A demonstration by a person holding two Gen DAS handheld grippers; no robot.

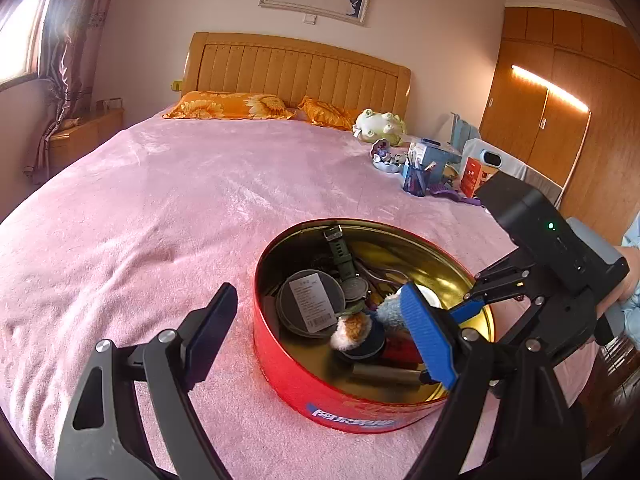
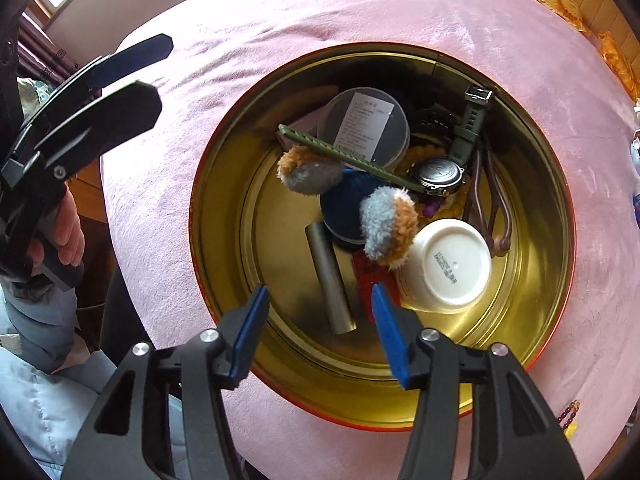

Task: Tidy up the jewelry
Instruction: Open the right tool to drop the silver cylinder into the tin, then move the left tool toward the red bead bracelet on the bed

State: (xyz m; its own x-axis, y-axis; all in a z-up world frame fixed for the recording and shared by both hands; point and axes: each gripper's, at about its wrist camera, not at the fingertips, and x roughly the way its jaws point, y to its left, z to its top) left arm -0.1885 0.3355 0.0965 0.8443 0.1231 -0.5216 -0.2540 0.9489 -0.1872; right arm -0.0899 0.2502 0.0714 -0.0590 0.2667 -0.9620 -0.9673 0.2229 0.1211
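Well along, by the look of it. Left hand-held gripper (image 1: 320,332) wide open, empty, at the red tin (image 1: 288,384) on the pink bed (image 1: 160,200). Inside: labelled round case (image 2: 366,126), grey tube (image 2: 330,280), green watch (image 2: 440,172), white dish (image 2: 452,264). Right hand-held gripper (image 2: 318,320) part-open above, holding nothing. Beads (image 2: 568,410) lying outside.

A round red tin (image 2: 208,264) with a gold inside sits open on the pink bed cover. Inside, a green-strapped watch (image 2: 438,174) lies toward two o'clock, a clear round case (image 2: 368,126) at twelve, two fluffy pom-poms (image 2: 386,226) over a dark blue disc at centre, an upturned white bowl (image 2: 452,262) at four, and a grey tube (image 2: 330,280) at six.
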